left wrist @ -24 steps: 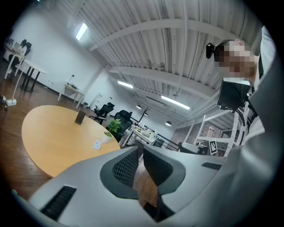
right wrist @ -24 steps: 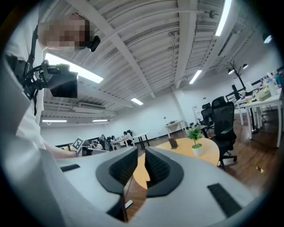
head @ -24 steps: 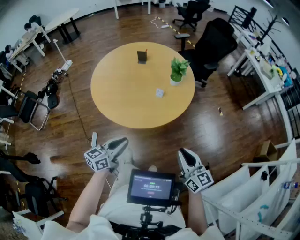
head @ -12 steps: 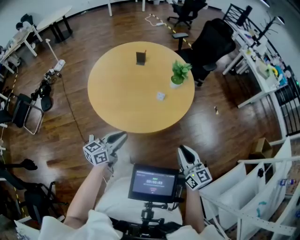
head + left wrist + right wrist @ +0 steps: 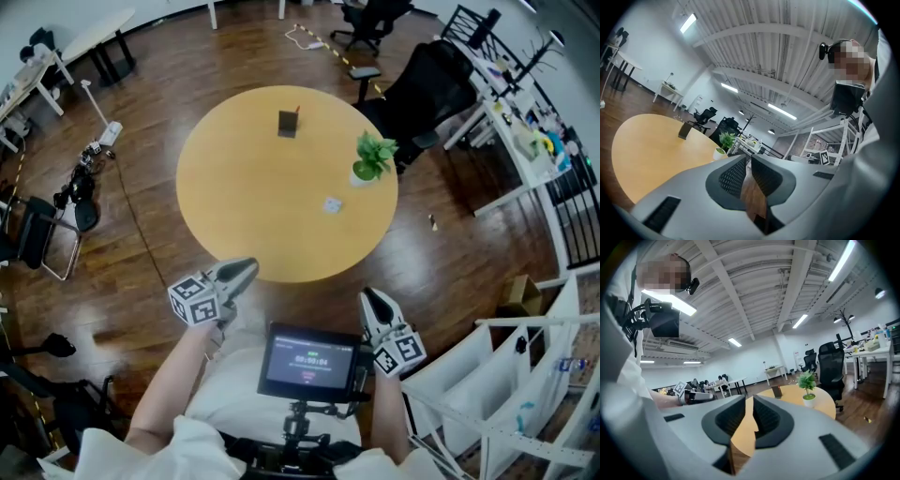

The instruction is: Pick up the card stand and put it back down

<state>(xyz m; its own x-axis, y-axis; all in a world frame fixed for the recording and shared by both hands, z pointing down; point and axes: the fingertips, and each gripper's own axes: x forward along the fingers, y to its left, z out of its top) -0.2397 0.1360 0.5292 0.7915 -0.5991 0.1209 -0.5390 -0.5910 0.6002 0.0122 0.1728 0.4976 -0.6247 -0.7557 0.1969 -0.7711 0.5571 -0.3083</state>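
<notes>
Standing on round tan table [image 5: 253, 197], card stand [image 5: 289, 123], wood floor [image 5: 450, 272] around

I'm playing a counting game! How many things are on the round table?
3: card stand near the far edge, potted plant at the right, small white object just in front of it. Nothing looks hidden.

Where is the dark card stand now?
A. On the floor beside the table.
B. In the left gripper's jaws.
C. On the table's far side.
C: the card stand stands on the far part of the round table, farther off than the potted plant.
</notes>
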